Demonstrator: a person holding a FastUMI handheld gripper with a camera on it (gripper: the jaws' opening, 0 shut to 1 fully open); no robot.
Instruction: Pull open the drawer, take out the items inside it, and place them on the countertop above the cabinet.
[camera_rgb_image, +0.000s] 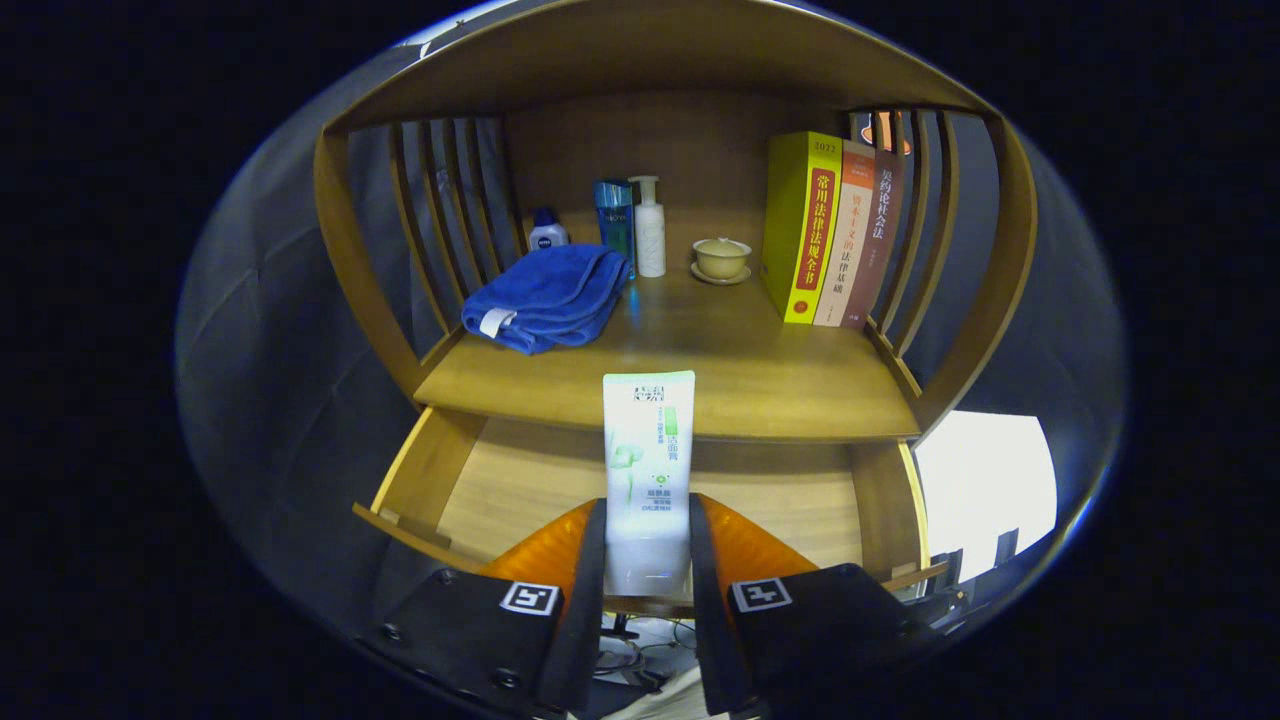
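A white tube with green print (648, 450) stands upright between my fingers, and my gripper (647, 545) is shut on its lower end. The tube hangs above the pulled-out wooden drawer (520, 480), whose light floor shows bare on both sides of the tube. Just beyond the tube's top lies the front edge of the wooden countertop (700, 360) above the cabinet.
On the countertop lie a folded blue towel (548, 297), a small blue-capped bottle (547, 231), a blue bottle (614, 220), a white pump bottle (650, 228), a lidded cup on a saucer (721, 258) and three upright books (835, 230). Slatted wooden sides enclose the shelf.
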